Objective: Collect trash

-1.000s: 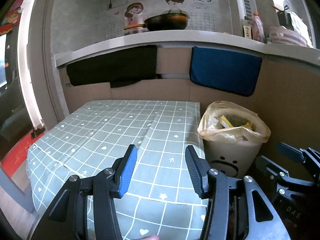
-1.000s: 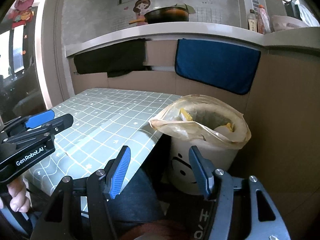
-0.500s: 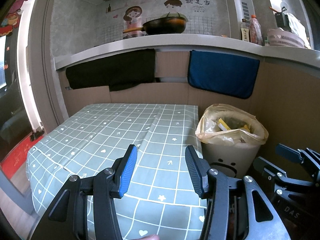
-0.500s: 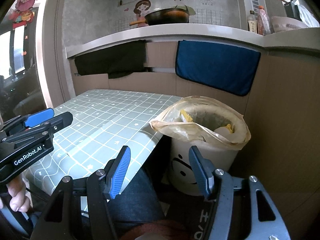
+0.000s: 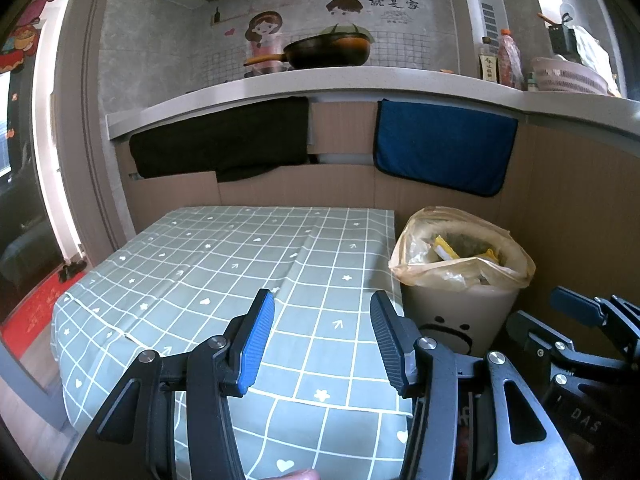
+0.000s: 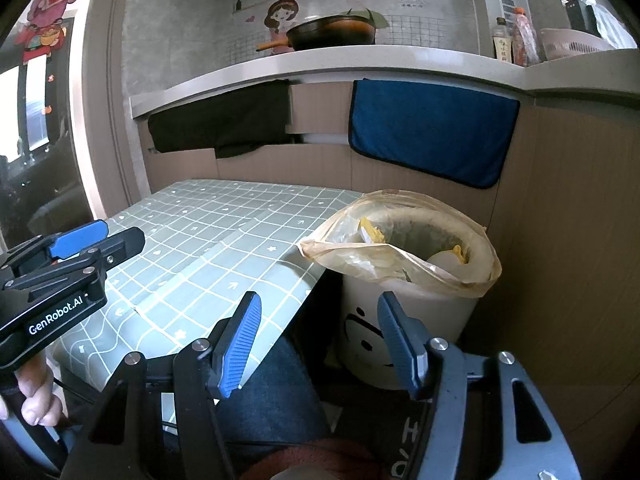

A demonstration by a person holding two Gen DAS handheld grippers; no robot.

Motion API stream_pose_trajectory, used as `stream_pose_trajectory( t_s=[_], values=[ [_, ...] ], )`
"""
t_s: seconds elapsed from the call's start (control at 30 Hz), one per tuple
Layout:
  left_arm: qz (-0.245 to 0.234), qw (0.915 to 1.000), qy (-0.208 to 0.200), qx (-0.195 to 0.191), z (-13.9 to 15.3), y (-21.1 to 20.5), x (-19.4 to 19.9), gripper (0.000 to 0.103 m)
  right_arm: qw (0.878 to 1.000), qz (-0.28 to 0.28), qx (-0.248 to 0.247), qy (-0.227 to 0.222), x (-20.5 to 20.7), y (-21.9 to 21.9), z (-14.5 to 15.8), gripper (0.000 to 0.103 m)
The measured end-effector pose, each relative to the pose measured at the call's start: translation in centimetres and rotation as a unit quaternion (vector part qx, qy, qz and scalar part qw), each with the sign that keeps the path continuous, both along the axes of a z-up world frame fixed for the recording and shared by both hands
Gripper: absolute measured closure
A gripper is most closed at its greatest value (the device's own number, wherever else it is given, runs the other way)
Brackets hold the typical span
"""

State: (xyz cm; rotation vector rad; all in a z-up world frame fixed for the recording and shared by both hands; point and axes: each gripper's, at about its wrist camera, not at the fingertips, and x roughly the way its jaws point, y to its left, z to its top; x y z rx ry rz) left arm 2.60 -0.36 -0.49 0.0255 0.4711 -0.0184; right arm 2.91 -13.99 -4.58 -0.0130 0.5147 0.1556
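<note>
Left wrist view: your left claw is spread wide with nothing in it, hovering over the near edge of the tabletop. The checked cloth shows no loose trash anywhere I can see. The trash bin stands on the floor just beside the tabletop's right edge, forward and right of the claw, well apart from the fingertips. Its bag liner is folded over the rim, with yellow wrappers and other scraps already inside. Your right claw shows at the right edge, near the bin's base. Right wrist view: your right claw is also wide apart and empty, held low, below tabletop level. The bin sits just ahead and slightly right, its printed face showing between the fingers, not touching them. The liner's left flap reaches the tabletop corner; contact is hard to confirm. Judgement: the pickup part looks done, since the trash is in the bin. What's likely left is gathering or tying the liner, if that's in scope. The right claw is better placed for it.
</note>
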Motion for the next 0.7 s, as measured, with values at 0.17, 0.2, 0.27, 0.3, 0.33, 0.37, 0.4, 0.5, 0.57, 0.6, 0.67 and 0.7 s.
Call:
stream_pose_trajectory(
  t_s=[0.17,0.2,0.27,0.3,0.33,0.37,0.4,0.5,0.57,0.6,0.67,0.7],
  values=[
    [-0.012,0.9999,0.001,0.002,-0.08,0.31,-0.12,0.052,1.000,-0.007,0.002,-0.002,-0.28,-0.12,0.11,0.045],
    [-0.014,0.9999,0.000,0.002,-0.08,0.33,-0.16,0.052,1.000,-0.009,0.002,-0.003,-0.34,-0.15,0.15,0.045],
    [-0.018,0.9998,0.001,0.002,-0.11,0.50,-0.18,0.052,1.000,-0.013,0.004,-0.005,-0.44,-0.28,0.24,0.045],
    [-0.019,0.9998,0.001,0.002,-0.14,0.43,-0.19,0.052,1.000,-0.014,0.005,-0.006,-0.47,-0.32,0.26,0.045],
    [-0.021,0.9998,0.002,0.002,-0.18,0.44,-0.18,0.052,1.000,-0.016,0.006,-0.006,-0.55,-0.36,0.28,0.045],
    [-0.022,0.9998,0.003,0.002,-0.15,0.69,-0.12,0.052,1.000,-0.017,0.007,-0.006,-0.59,-0.37,0.28,0.045],
    [-0.022,0.9997,0.004,0.001,-0.18,0.68,-0.12,0.052,1.000,-0.017,0.008,-0.006,-0.62,-0.35,0.28,0.045],
    [-0.024,0.9997,0.003,0.001,-0.17,0.76,-0.18,0.052,1.000,-0.017,0.008,-0.006,-0.62,-0.36,0.31,0.045],
    [-0.024,0.9997,0.003,0.001,-0.17,0.86,-0.15,0.052,1.000,-0.018,0.008,-0.007,-0.67,-0.37,0.34,0.045],
    [-0.024,0.9997,0.003,0.001,-0.17,0.82,-0.14,0.052,1.000,-0.019,0.008,-0.007,-0.69,-0.38,0.37,0.045],
    [-0.024,0.9997,0.003,0.001,-0.17,0.82,-0.15,0.052,1.000,-0.019,0.008,-0.007,-0.66,-0.43,0.37,0.045],
    [-0.025,0.9997,0.003,0.000,-0.19,0.79,-0.15,0.052,1.000,-0.019,0.008,-0.007,-0.65,-0.43,0.38,0.045]
  ],
)
